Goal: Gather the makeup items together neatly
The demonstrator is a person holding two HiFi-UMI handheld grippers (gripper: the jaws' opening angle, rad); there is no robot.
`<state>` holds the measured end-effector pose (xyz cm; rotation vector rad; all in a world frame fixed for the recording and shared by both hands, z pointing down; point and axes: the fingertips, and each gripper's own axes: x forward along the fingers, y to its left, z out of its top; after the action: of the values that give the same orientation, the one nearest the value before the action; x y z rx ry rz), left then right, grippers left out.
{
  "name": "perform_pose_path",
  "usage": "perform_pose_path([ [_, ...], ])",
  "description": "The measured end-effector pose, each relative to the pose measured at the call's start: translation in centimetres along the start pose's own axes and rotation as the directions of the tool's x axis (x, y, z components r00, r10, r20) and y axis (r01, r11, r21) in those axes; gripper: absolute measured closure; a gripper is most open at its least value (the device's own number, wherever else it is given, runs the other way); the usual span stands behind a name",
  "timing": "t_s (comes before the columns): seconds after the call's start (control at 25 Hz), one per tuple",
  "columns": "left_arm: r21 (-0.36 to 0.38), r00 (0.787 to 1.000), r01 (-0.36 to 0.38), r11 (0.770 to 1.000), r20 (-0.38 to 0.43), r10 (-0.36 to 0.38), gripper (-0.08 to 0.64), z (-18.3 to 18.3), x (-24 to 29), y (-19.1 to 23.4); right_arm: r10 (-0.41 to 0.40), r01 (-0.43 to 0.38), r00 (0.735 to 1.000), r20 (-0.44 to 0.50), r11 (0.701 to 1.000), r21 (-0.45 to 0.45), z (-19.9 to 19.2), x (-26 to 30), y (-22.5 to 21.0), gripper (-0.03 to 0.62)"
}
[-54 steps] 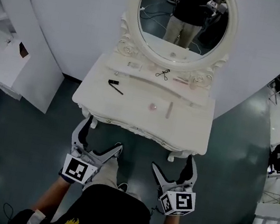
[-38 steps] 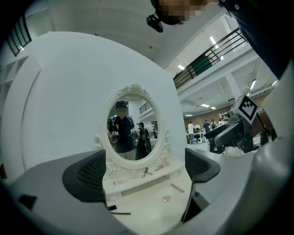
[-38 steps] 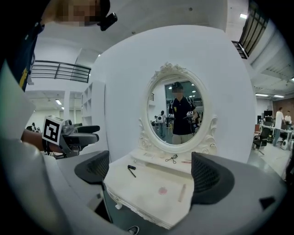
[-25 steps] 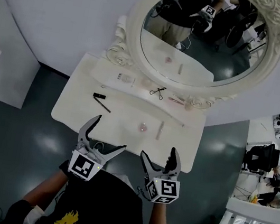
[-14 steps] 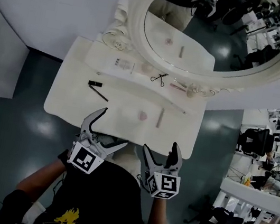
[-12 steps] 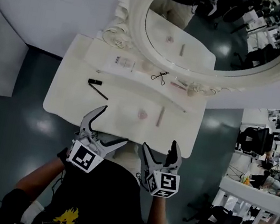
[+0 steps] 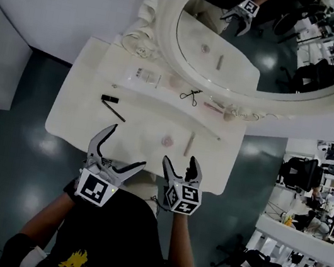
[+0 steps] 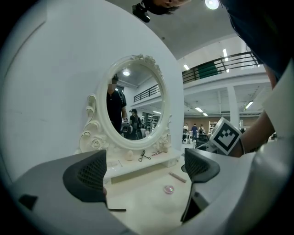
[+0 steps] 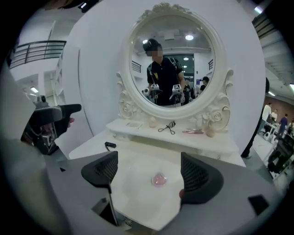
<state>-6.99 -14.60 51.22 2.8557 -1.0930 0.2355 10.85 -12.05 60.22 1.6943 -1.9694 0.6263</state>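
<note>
A small pink round pot and a pale stick lie mid-table on the white vanity. Farther left are a black pencil and a black cap. On the raised shelf sit an eyelash curler, a pink tool and a flat packet. My left gripper hangs open over the front edge, nothing between its pads. My right gripper is beside it, its jaws closing on nothing. The pot lies on the table beyond them, apart from both pads. The left gripper view shows the pot too.
A big oval mirror in an ornate white frame rises behind the shelf. Dark floor surrounds the vanity. Chairs and shelving crowd the right side. A curved white wall stands behind.
Both grippers have come forward from below the table to its front edge. The right jaws stand narrower than before. The items on the table have not moved.
</note>
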Motion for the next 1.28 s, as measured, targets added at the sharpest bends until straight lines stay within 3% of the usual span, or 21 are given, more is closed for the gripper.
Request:
perform_pose_path([
  [0.12,-0.011,0.997,-0.077,0.997,0.005,0.078,0.026,-0.4,0.4,1.4,-0.017,0.020,0.999,-0.036,0.997,0.079,-2.0,3.4,-1.4,0.174],
  [0.24,-0.009,0.997,-0.074,0.997,0.002,0.074,0.026,-0.5,1.1,1.5,-0.039,0.049,0.995,-0.094,0.993,0.112,-4.8,7.0,-2.4,0.201],
  [0.48,0.143,0.997,-0.066,0.988,-0.037,0.072,0.026,0.1,1.5,2.7,-0.085,0.118,0.972,-0.220,0.982,0.145,-10.1,12.2,-3.4,0.224],
  [0.76,0.118,0.988,-0.095,0.989,-0.111,0.108,0.026,-1.8,1.4,2.9,-0.112,0.167,0.957,-0.266,0.967,0.195,-11.9,14.7,-4.8,0.264],
  [0.84,0.151,0.986,-0.089,0.985,-0.129,0.109,0.026,-2.1,1.6,2.3,-0.111,0.166,0.956,-0.272,0.968,0.186,-11.9,14.8,-4.9,0.337],
  [1.04,0.077,0.989,-0.088,0.993,-0.115,0.096,0.026,-2.2,2.3,1.3,-0.091,0.127,0.960,-0.266,0.985,0.118,-11.6,14.9,-4.6,0.339],
  [1.28,0.079,0.989,-0.074,0.994,-0.120,0.083,0.026,-2.0,2.3,1.2,0.002,-0.005,0.981,-0.196,1.000,-0.012,-8.7,15.9,-2.1,0.339],
])
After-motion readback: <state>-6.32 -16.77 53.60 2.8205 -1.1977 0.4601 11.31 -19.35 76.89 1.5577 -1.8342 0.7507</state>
